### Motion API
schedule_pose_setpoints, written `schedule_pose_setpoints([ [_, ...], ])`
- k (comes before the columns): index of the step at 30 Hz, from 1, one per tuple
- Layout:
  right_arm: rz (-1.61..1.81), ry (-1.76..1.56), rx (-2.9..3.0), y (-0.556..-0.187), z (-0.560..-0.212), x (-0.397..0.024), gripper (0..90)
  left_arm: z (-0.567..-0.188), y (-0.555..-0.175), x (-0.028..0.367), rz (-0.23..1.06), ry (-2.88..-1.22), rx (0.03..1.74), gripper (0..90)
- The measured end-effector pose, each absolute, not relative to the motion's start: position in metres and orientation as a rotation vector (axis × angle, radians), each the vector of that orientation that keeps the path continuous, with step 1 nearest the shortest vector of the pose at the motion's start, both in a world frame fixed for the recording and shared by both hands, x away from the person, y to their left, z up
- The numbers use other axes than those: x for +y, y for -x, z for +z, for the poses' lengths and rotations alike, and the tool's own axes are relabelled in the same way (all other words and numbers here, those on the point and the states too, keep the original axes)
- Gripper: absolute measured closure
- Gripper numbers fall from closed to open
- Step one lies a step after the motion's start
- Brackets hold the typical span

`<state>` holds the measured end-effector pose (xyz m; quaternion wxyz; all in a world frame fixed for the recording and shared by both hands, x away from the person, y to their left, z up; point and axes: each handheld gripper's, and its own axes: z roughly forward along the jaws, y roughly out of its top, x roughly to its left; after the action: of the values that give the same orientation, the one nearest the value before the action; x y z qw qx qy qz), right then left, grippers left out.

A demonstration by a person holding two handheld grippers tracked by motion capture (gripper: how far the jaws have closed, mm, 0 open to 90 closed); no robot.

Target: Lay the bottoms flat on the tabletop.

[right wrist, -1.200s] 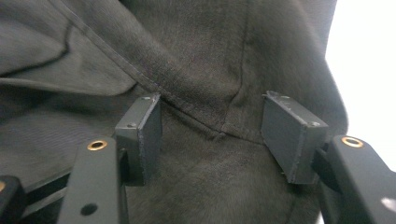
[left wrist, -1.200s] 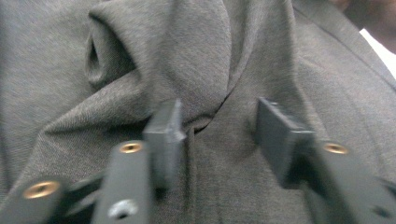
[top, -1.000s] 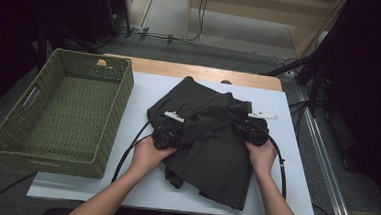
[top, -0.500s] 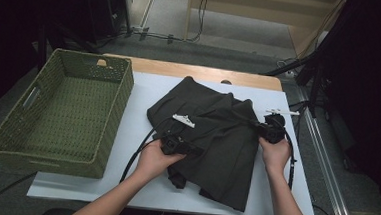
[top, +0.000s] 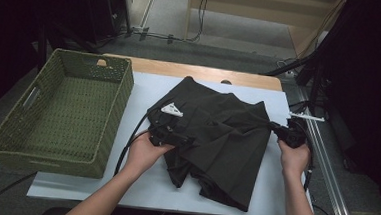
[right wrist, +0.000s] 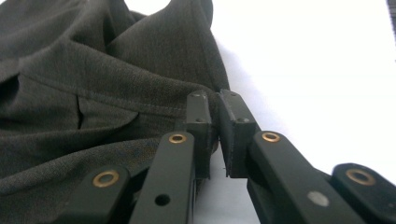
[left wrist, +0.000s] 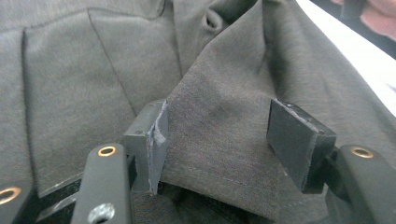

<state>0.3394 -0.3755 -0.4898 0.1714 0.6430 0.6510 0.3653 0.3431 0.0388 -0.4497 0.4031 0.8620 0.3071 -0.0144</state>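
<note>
A dark grey garment [top: 217, 134] with a white label [top: 171, 109] lies rumpled on the white table cover [top: 150, 85]. My left gripper [top: 186, 140] sits on the garment's left-middle. Its jaws have just been opening and now stand apart [left wrist: 219, 135], with a folded hem [left wrist: 210, 158] lying loose between them. My right gripper [top: 275, 127] is at the garment's right edge. Its jaws [right wrist: 215, 116] have just parted to a narrow slit, and the cloth's edge [right wrist: 163, 100] rests against the left pad [right wrist: 198, 121].
A green woven basket [top: 125, 83] stands on the left of the table. A wooden table edge [top: 205, 72] runs along the back. Cables trail from both grippers, and metal rails flank the table. Bare white cover [right wrist: 317, 70] lies to the right of the garment.
My right hand has moved to the right, drawing the garment's right edge outward and spreading the cloth. My left hand has stayed near the label side.
</note>
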Motion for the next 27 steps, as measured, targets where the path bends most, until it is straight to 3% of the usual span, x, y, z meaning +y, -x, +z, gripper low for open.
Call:
schedule_pose_setpoints([
  [4,1.074,-1.805,1.830,-0.339,-0.487,-0.372,47.5,-0.461,-0.343,0.031,-0.084,-2.210,0.791,45.5],
  [7,1.073,-1.799,1.851,-0.340,-0.490,-0.368,40.9,-0.472,-0.343,0.025,-0.135,-2.219,0.806,52.9],
  [10,1.007,-1.825,1.874,-0.344,-0.496,-0.364,40.8,-0.483,-0.344,0.022,-0.223,-2.188,0.823,65.2],
  [15,0.946,-1.852,1.928,-0.351,-0.510,-0.360,47.4,-0.493,-0.338,0.013,-0.303,-2.218,0.769,89.2],
  [20,0.937,-1.873,1.929,-0.354,-0.515,-0.362,54.1,-0.476,-0.323,0.004,-0.412,-2.179,0.679,90.0],
  [23,0.941,-1.876,1.920,-0.352,-0.513,-0.366,63.9,-0.466,-0.306,-0.006,-0.440,-2.185,0.605,90.0],
  [27,0.995,-1.885,1.930,-0.351,-0.511,-0.373,77.6,-0.455,-0.283,-0.022,-0.384,-2.228,0.487,89.4],
])
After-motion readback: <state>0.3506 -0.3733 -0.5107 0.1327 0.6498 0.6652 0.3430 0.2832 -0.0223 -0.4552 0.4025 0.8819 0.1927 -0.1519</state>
